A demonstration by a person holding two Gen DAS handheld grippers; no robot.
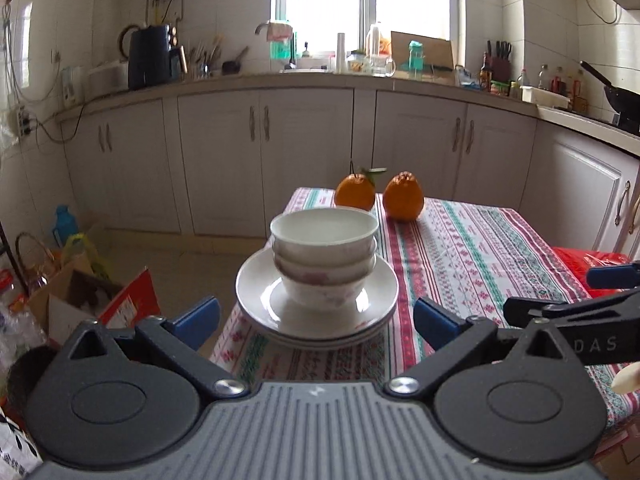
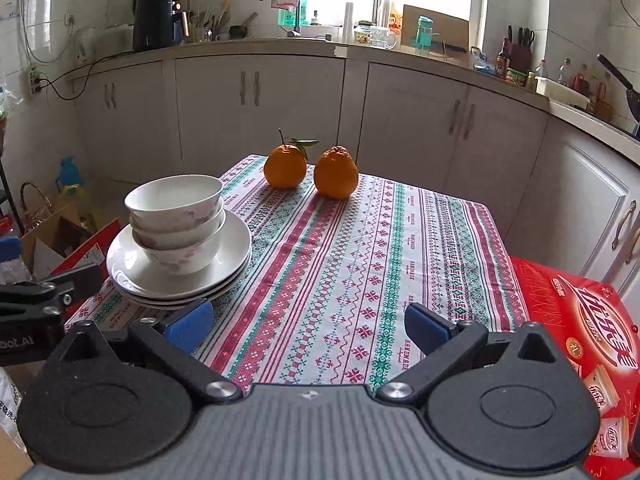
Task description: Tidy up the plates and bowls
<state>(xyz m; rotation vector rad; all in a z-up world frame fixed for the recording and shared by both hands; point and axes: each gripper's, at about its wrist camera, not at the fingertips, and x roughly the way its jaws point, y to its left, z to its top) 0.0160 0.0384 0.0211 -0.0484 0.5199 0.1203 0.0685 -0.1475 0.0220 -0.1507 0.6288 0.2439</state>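
Kitchen, patterned tablecloth (image 2: 340, 264) on table. Three bowls (image 1: 325, 258) nested on stacked plates (image 1: 316, 300) at table's left edge; two oranges (image 2: 310, 172) beyond. Left gripper (image 1: 316, 320) wide apart, empty, facing stack. Right gripper (image 2: 308, 326) wide apart, empty, beside plates.

The left gripper (image 1: 316, 318) is spread wide, holding nothing. The right gripper (image 2: 308, 326) is likewise wide apart and empty, its blue fingers (image 2: 188, 328) low in frame.

I see my left gripper (image 1: 316, 320) spread wide, empty, facing three nested bowls (image 1: 325, 256) on stacked plates (image 1: 256, 300) at twelve o'clock, two oranges (image 1: 403, 197) beyond, the right gripper (image 1: 560, 300) at three o'clock.
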